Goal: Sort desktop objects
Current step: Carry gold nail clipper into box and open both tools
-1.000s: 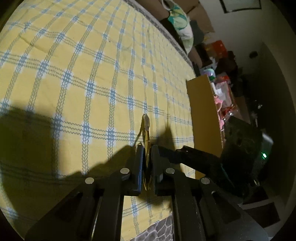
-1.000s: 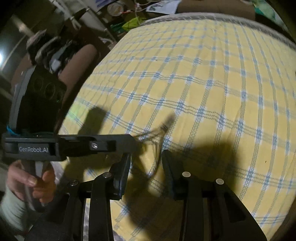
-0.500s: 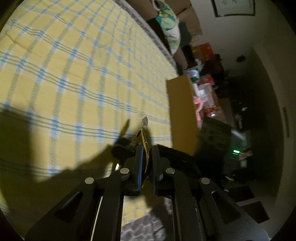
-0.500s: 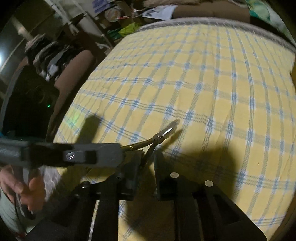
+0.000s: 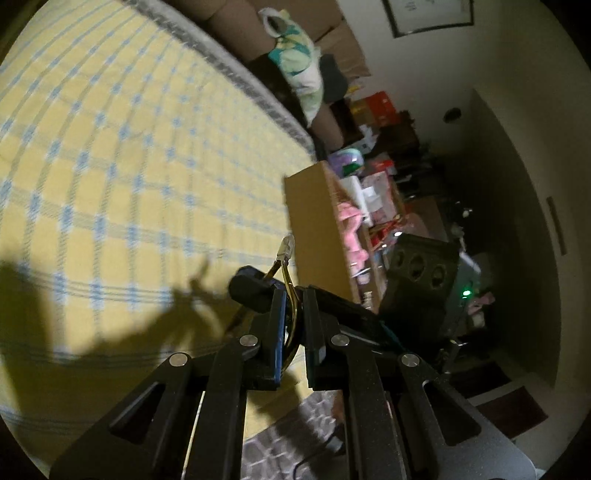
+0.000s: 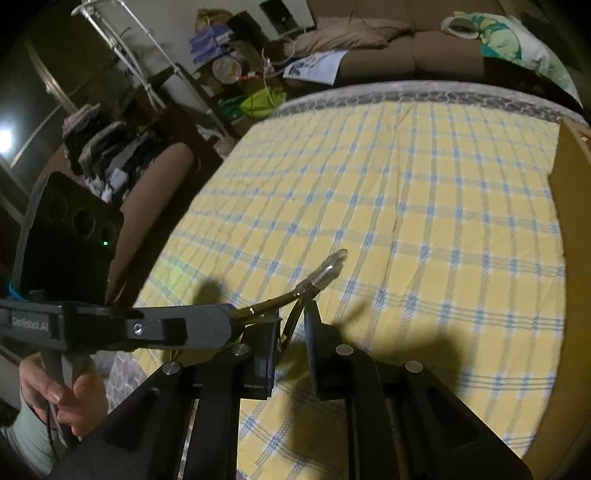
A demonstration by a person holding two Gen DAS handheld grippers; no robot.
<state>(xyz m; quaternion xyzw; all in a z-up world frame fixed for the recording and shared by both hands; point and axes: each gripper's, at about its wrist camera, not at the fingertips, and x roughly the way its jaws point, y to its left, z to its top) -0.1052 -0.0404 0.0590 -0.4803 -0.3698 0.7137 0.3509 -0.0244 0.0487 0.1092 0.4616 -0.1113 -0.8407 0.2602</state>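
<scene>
Yellow cloth with blue checks is spread over a bed, and the bed fills most of the left wrist view. A cardboard box is seen at the bed's right edge, with pink and white things packed inside it. A flowered bag is seen far off near the wall, and a framed picture is hung high up. The left tool is pressed together on a pair of glasses, and the thin gold frame is pinched between its two black fingers. The clear tip of the glasses is pointed up past the fingers, toward the box. The right tool is seen coming in from the right, with its tip just beside the glasses. Dark shadows are thrown on the cloth under both tools.

From the right wrist view, the same checked cloth is seen from above. The right tool is pressed together on the glasses too, on a thin dark part of the frame. The left tool is reached in from the left, and the gold arm of the glasses is gripped at its tip. The glasses are held up off the bed between the two tools. A hand is wrapped around the left tool's handle. Piled clothes and a rack are seen beyond the bed.
</scene>
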